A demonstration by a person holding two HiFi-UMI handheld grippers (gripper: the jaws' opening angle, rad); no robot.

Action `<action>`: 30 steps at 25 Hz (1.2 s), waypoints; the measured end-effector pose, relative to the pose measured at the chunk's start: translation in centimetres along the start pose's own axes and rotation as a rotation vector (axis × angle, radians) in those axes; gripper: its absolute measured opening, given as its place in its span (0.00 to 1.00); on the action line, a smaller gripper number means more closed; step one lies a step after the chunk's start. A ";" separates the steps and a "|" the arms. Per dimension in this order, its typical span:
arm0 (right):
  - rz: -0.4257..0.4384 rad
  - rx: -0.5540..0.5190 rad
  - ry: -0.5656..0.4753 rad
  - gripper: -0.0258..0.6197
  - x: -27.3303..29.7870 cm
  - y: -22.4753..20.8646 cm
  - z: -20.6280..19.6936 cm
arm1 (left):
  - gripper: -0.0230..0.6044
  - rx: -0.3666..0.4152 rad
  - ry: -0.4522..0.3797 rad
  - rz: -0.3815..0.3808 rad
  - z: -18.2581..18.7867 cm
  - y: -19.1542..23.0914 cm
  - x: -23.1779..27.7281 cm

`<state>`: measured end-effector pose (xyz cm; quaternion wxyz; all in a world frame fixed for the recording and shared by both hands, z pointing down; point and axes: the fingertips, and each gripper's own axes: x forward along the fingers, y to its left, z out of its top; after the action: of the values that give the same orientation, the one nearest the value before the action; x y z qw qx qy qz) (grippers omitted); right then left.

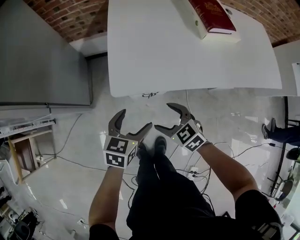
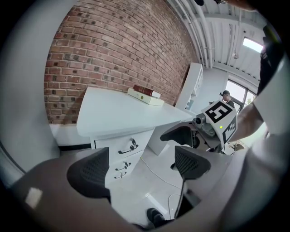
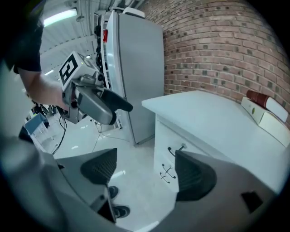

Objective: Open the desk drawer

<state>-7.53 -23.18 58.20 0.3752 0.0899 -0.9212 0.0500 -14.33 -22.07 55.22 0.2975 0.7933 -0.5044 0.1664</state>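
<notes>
Left gripper (image 1: 136, 119) and right gripper (image 1: 164, 116), jaws spread, hover mid-frame below the white desk (image 1: 154, 51), its drawers (image 2: 121, 146) shut; red book (image 1: 212, 14) upper right, grey refrigerator (image 1: 42, 51) upper left.

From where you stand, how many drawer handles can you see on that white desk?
3, stacked on the front of the desk: the top handle just under the desktop, the middle handle below it, and the bottom handle lowest. Any further down could be hidden.
</notes>
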 end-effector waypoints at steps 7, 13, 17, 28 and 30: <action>-0.004 -0.162 0.066 0.64 5.7 -2.6 -2.7 | 0.77 -0.017 -0.026 -0.009 -2.5 0.9 1.8; -0.042 -0.278 0.156 0.64 10.3 -6.0 -6.0 | 0.77 -0.035 -0.055 0.016 -5.0 1.9 3.0; -0.084 -0.342 0.210 0.64 12.7 -7.2 -7.9 | 0.77 -0.066 -0.073 0.032 -7.1 2.9 3.6; -0.154 -0.534 0.317 0.61 16.5 -8.5 -9.6 | 0.77 -0.095 -0.087 0.070 -9.7 5.3 2.8; -0.218 -0.566 0.309 0.47 16.4 -9.4 -9.2 | 0.77 -0.110 -0.095 0.083 -9.9 6.0 2.6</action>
<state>-10.85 -33.06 76.52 0.5236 0.0716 -0.8158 -0.2350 -18.21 -19.44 66.10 0.3093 0.7612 -0.5588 0.1126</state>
